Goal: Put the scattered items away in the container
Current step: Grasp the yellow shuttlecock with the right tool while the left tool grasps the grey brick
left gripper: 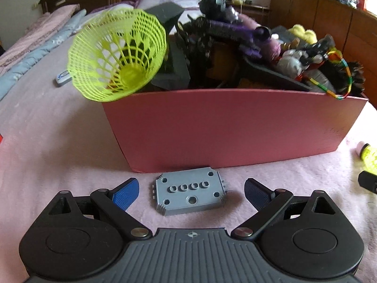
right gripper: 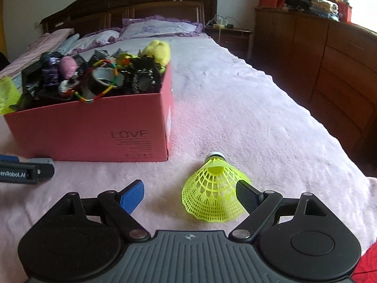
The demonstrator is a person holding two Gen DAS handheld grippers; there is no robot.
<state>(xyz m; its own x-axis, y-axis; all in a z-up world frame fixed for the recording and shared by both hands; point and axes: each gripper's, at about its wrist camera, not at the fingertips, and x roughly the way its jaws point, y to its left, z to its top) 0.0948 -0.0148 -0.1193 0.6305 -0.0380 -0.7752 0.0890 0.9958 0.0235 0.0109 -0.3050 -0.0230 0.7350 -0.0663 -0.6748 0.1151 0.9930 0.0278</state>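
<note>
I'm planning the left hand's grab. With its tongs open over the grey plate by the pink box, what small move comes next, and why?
Probably ease the left tongs forward and down: the grey studded plate lies flat on the blanket between the open fingers, not yet gripped, just short of the pink box.

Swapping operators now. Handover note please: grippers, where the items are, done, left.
Left gripper: open, empty, jaws either side of the grey plate lying on the blanket before the pink box.
Right gripper: open, empty, by the yellow shuttlecock on the blanket, right of the box.
Done: box heaped with toys; another shuttlecock sticks out over its left rim.
Left: grey plate and yellow shuttlecock into the box.
</note>
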